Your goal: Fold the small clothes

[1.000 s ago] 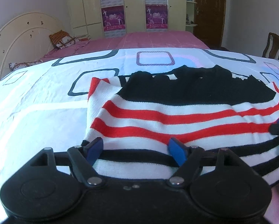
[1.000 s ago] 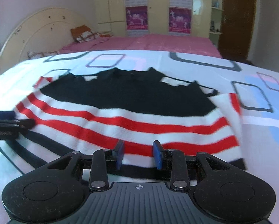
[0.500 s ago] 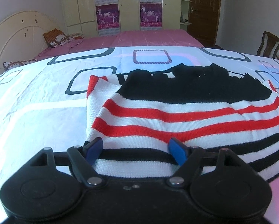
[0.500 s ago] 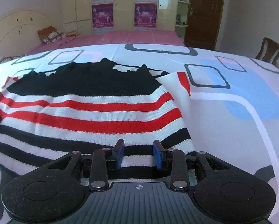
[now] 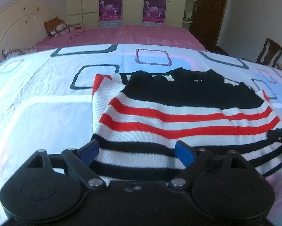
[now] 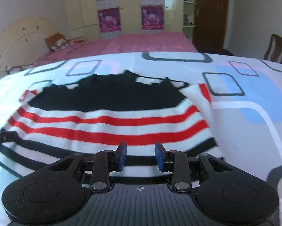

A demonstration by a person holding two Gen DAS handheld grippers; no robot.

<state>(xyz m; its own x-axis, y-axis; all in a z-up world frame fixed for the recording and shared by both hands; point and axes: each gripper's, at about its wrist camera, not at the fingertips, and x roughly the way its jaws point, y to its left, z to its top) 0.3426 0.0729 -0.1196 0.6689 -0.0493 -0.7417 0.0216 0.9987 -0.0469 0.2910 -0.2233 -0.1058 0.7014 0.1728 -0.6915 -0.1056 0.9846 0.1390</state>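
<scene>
The left hand-held gripper point(image 5: 136, 150) stands with its blue pads wide apart, and its jaws have just been opening further; the near hem of the striped knit sweater point(image 5: 178, 116) lies between them, but the pads do not press on it. The right hand-held gripper point(image 6: 140, 156) has its pads much closer together over the same hem, towards the sweater's right corner; a gap shows between them with the knit lying below, so it reads as open, not pinching.

Judging by this, the step in hand is taking hold of the bottom hem at both ends for the next fold, or just letting it go. The next move calls for both grippers to close on the hem edge evenly, then carry it up and over toward the black part without dragging the layers underneath.

The sweater lies flat on the patterned bedsheet point(image 5: 46, 113), directly beyond both grippers. Its black upper part points away from them toward the pink bed point(image 5: 141, 35); its long axis, along the stripes, runs left to right
</scene>
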